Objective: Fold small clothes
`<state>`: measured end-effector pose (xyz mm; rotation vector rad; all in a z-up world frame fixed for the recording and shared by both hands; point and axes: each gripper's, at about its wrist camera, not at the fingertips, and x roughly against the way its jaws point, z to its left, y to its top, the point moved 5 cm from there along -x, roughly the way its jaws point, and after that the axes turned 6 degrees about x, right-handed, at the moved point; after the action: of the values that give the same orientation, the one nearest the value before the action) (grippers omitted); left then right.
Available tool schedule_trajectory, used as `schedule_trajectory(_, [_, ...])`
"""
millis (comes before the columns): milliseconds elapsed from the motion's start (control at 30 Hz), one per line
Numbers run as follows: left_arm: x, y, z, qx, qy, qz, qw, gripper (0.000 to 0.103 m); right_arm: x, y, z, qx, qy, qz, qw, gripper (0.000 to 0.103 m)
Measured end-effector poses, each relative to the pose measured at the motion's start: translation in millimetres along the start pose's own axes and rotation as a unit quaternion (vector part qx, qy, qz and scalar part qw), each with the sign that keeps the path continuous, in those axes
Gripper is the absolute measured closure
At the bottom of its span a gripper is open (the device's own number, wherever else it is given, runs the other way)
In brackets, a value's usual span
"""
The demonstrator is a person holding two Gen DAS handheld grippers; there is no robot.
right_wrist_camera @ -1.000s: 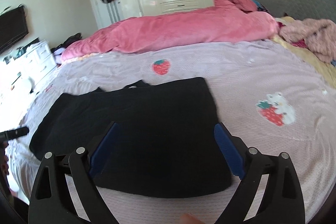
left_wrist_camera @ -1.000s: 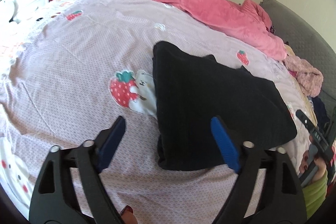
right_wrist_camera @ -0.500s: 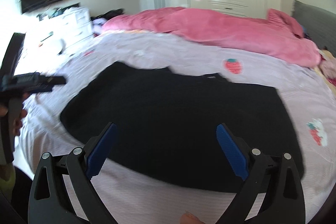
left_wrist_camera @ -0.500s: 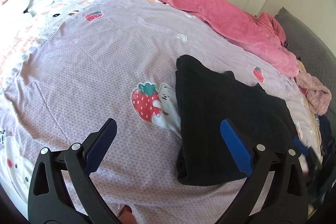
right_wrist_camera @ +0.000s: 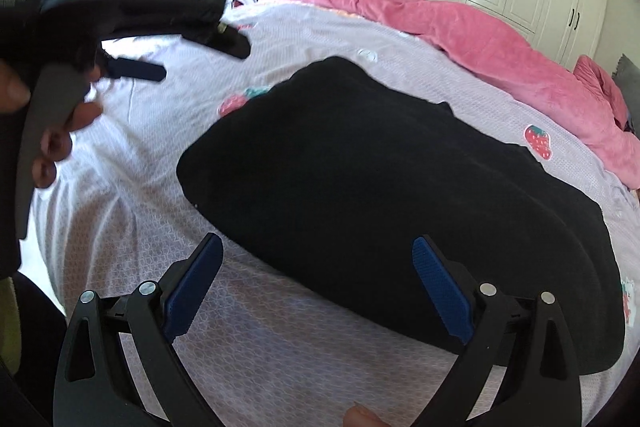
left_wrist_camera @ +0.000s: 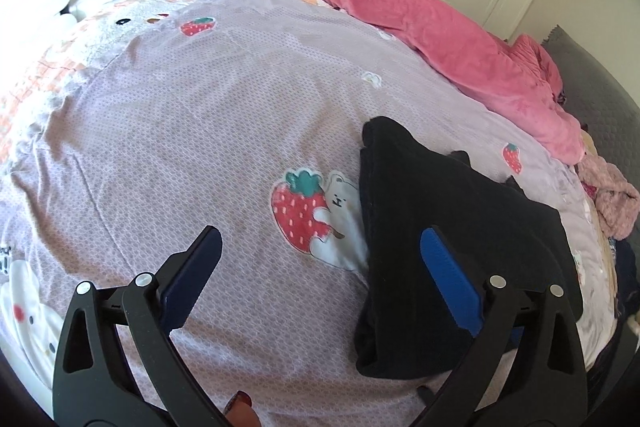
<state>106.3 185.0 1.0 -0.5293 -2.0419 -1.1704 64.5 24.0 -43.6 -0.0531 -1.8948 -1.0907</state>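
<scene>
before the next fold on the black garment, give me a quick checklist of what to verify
1. Left gripper open and holding nothing: ok.
2. Right gripper open and holding nothing: ok.
3. Black garment lying on the bedsheet, not draped off the bed: ok.
4. Garment's left edge within view for a grasp: ok; it lies just inside the left gripper's right finger.
5. Pink duvet apart from the garment: ok.
6. Garment free of wrinkles or bunched layers: cannot tell, the fabric is too dark to read.
</scene>
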Motion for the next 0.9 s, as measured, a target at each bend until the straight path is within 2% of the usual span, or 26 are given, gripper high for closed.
schedule_trajectory(133, [-5.6,2.3,0.0,0.014,-0.010,0.006,0.9998,0.010,-13.5,-2.3,7.4,0.023,-0.026,0.018,0.999,0.008])
schedule_trajectory(267, [-11.7,3.8,-4.9,0.017,-0.014,0.009,0.9997,0.010,-20.0,-1.8,6.0,0.016,-0.038,0.020,0.999,0.006])
schedule_trajectory(700, [-42.8,10.8,-11.2,0.048,-0.012,0.028,0.9984,0.010,-33.1,11.9,4.4,0.046,-0.083,-0.002,0.995,0.006])
schedule_trajectory(767, [-46.5,11.2,-11.2,0.051,-0.011,0.032,0.9981,0.010,-33.0,11.6,0.7,0.040,-0.083,-0.003,0.996,0.008])
schedule_trajectory(800, [-47.9,11.0,-11.3,0.052,-0.011,0.032,0.9981,0.010,-32.2,11.2,-1.7,0.036,-0.082,-0.006,0.996,0.016])
schedule_trajectory(867, [-51.0,10.4,-11.7,0.054,-0.010,0.037,0.9978,0.010,-28.4,11.5,-4.1,0.029,-0.082,-0.013,0.996,0.024])
schedule_trajectory(900, [-51.9,10.0,-12.5,0.054,-0.012,0.038,0.9977,0.010,-27.1,11.5,-6.2,0.025,-0.084,-0.016,0.996,0.034])
